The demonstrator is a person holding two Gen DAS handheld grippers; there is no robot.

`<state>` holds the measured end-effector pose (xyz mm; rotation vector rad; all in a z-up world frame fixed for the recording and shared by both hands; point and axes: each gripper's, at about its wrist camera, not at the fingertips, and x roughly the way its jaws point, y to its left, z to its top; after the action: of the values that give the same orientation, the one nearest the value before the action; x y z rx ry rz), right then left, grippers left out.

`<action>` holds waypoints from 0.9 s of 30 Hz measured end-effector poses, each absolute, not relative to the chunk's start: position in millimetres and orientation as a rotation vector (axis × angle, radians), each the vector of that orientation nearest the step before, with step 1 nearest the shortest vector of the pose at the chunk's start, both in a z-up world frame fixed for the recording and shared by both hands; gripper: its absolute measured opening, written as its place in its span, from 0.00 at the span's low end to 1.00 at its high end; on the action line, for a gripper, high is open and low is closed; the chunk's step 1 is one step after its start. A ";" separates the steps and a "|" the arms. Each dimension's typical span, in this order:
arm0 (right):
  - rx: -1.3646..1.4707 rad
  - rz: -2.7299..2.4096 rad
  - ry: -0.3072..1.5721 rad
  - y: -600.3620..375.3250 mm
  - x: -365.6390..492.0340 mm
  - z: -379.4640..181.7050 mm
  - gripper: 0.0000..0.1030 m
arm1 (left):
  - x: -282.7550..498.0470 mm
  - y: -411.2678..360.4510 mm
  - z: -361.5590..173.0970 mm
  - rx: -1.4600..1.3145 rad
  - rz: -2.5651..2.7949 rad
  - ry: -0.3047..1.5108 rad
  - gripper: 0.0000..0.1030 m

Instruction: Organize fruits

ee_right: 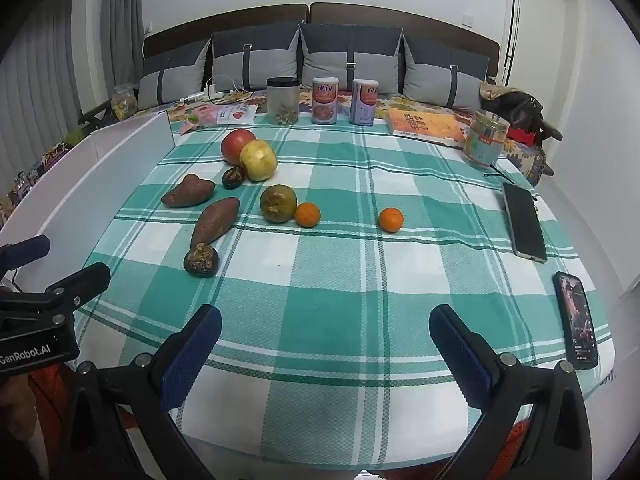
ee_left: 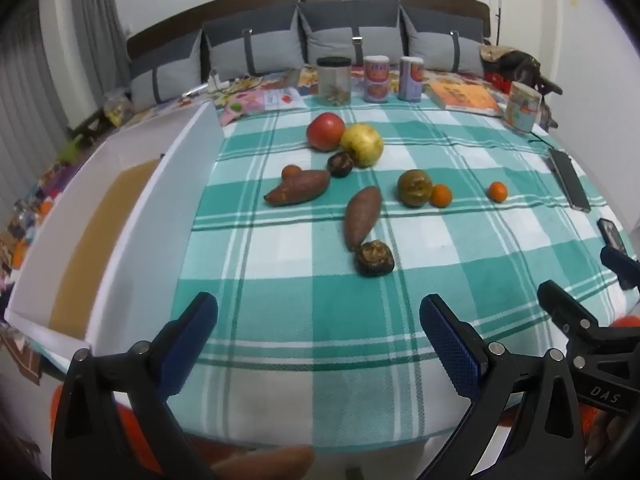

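A green and white checked cloth (ee_right: 340, 280) covers the table in front of the gripper. Far ahead stand a clear jar (ee_right: 283, 101) with a dark lid and two cans (ee_right: 325, 101) side by side. To the right of them lie an orange book (ee_right: 430, 125) and another jar (ee_right: 485, 142). Two phones (ee_right: 524, 222) lie flat near the right edge. Grey pillows (ee_right: 352, 56) line the back.

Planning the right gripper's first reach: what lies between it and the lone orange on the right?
Only bare checked cloth lies between the open right gripper and the lone orange, as the right wrist view shows.
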<state>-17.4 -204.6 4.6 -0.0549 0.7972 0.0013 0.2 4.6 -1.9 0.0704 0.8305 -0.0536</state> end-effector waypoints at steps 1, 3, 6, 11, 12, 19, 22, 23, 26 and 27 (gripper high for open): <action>-0.056 0.001 0.794 -204.6 -17.7 4.8 1.00 | -0.4 7.7 -3.1 0.046 -0.060 0.829 0.99; -0.055 0.003 0.790 -204.4 -18.3 5.3 1.00 | -10.1 15.0 -11.9 0.021 -0.071 0.816 0.99; -0.052 0.007 0.779 -204.0 -19.7 7.3 1.00 | -13.6 19.9 -14.2 -0.002 -0.065 0.837 0.99; -0.050 0.010 0.766 -209.5 -23.3 5.8 1.00 | -7.4 5.4 -9.0 0.033 -0.057 0.856 0.99; -0.050 0.013 0.767 -209.2 -23.3 5.4 1.00 | -8.3 5.0 -8.4 0.033 -0.057 0.855 0.99; -0.055 0.024 0.761 -208.8 -23.8 4.9 1.00 | -10.2 3.1 -6.7 0.045 -0.057 0.848 0.99; -0.058 0.025 0.757 -208.7 -23.8 5.0 1.00 | -9.8 3.1 -6.5 0.045 -0.055 0.852 0.99; -0.058 0.026 0.756 -208.7 -23.7 4.8 1.00 | -9.5 2.7 -6.0 0.046 -0.053 0.852 0.99; -0.058 0.025 0.759 -208.5 -23.1 4.6 1.00 | -8.7 1.9 -5.6 0.049 -0.045 0.851 0.99; -0.058 0.026 0.760 -208.5 -23.2 4.7 1.00 | -8.8 1.9 -4.7 0.049 -0.043 0.848 0.99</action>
<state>-23.2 -208.5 4.7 -0.0580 0.7596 0.0263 -8.8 1.9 -4.7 0.0488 0.8479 -0.0433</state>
